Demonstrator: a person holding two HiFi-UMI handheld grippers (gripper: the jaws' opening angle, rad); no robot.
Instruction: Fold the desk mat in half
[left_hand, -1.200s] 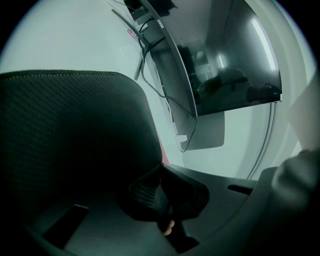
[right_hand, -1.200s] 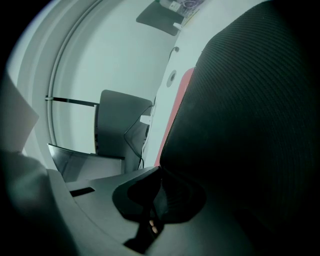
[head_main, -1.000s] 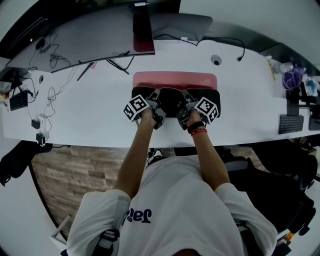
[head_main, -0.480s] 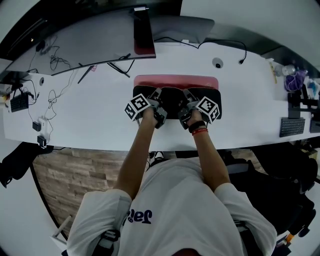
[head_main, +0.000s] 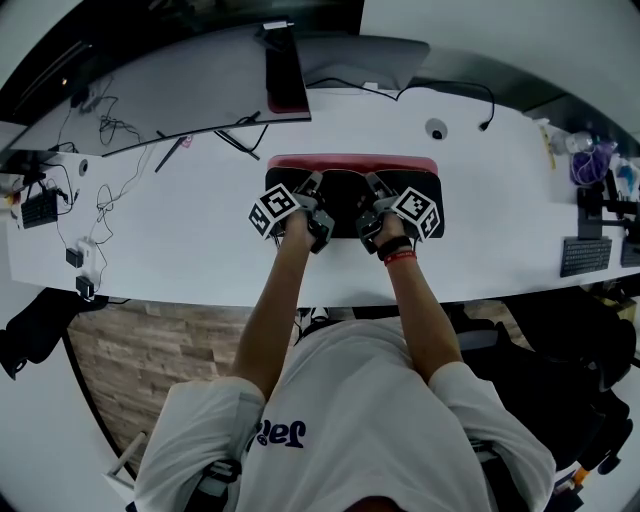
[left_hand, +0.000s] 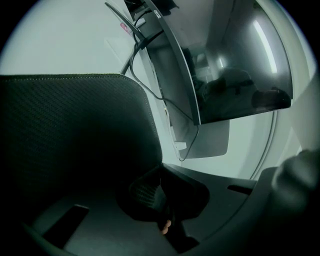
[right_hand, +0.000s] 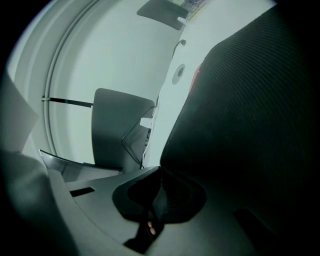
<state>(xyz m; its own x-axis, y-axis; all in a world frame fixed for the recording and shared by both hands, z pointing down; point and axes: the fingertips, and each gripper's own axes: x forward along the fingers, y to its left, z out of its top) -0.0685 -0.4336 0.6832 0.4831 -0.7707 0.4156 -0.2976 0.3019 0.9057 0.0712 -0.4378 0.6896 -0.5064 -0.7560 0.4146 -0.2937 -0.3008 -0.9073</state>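
Note:
The desk mat lies mid-desk, folded over itself. Its black underside (head_main: 348, 196) faces up and covers nearly all of the pink top, of which only a thin strip (head_main: 350, 160) shows at the far edge. My left gripper (head_main: 314, 188) and right gripper (head_main: 374, 187) are side by side over the black flap, each shut on its edge. The textured black mat (left_hand: 75, 130) fills the left of the left gripper view, pinched at the left gripper (left_hand: 160, 170). In the right gripper view the mat (right_hand: 250, 110) fills the right side, pinched at the right gripper (right_hand: 161, 172).
A wide monitor (head_main: 180, 80) on a stand (head_main: 285, 65) stands just beyond the mat, with cables (head_main: 110, 125) to the left. A round grommet (head_main: 435, 128) sits at the back right. A small keyboard (head_main: 583, 252) and clutter are at the far right of the white desk (head_main: 200, 240).
Both grippers have carried the black flap a little farther away from the person. The pink strip at the far edge has become narrower.

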